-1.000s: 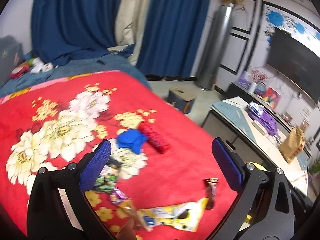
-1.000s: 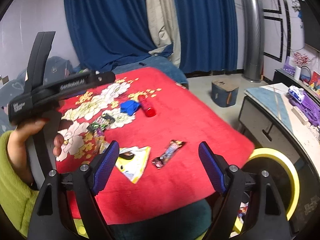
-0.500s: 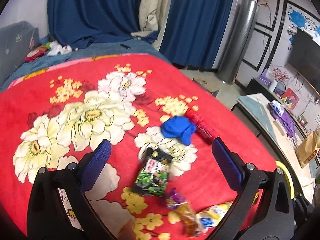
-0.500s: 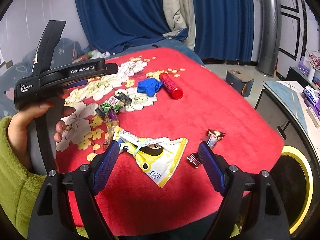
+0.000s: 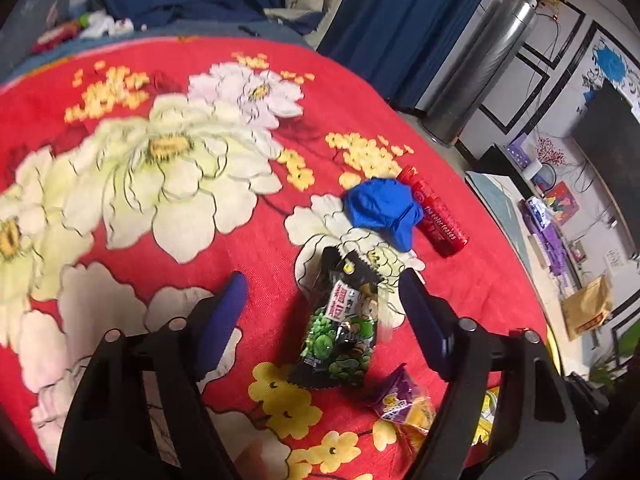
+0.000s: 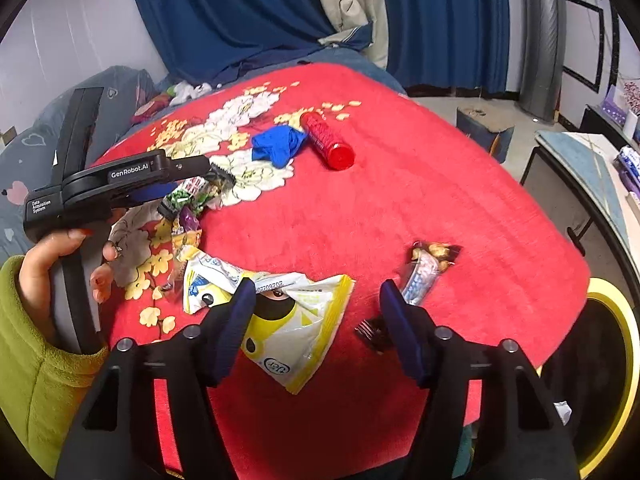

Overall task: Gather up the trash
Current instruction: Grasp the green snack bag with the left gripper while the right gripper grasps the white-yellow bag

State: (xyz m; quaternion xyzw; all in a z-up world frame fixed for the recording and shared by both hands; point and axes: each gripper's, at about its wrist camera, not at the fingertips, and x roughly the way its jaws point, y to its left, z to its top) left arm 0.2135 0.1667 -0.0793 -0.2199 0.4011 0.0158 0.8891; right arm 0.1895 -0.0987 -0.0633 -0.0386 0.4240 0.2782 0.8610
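Trash lies on a red flowered blanket [image 5: 248,248]. My left gripper [image 5: 324,312] is open, its fingers on either side of a green and black snack bag [image 5: 340,332]; that bag also shows in the right wrist view [image 6: 192,196]. Beyond it lie a crumpled blue wrapper [image 5: 382,208] and a red tube [image 5: 436,212]. A purple and orange candy wrapper [image 5: 404,404] lies nearer. My right gripper [image 6: 316,320] is open above a yellow and white bag [image 6: 288,320], with a candy bar wrapper [image 6: 424,276] to its right.
A yellow-rimmed bin [image 6: 612,380] stands below the bed's right edge. A low table [image 5: 520,216] with clutter and a silver cylinder [image 5: 476,72] are to the right. Blue curtains [image 6: 248,12] hang behind. The left gripper's body and hand [image 6: 64,240] show at left.
My left gripper has moved forward and down, so the green snack bag now lies between its fingers. My right gripper has moved closer to the yellow bag.
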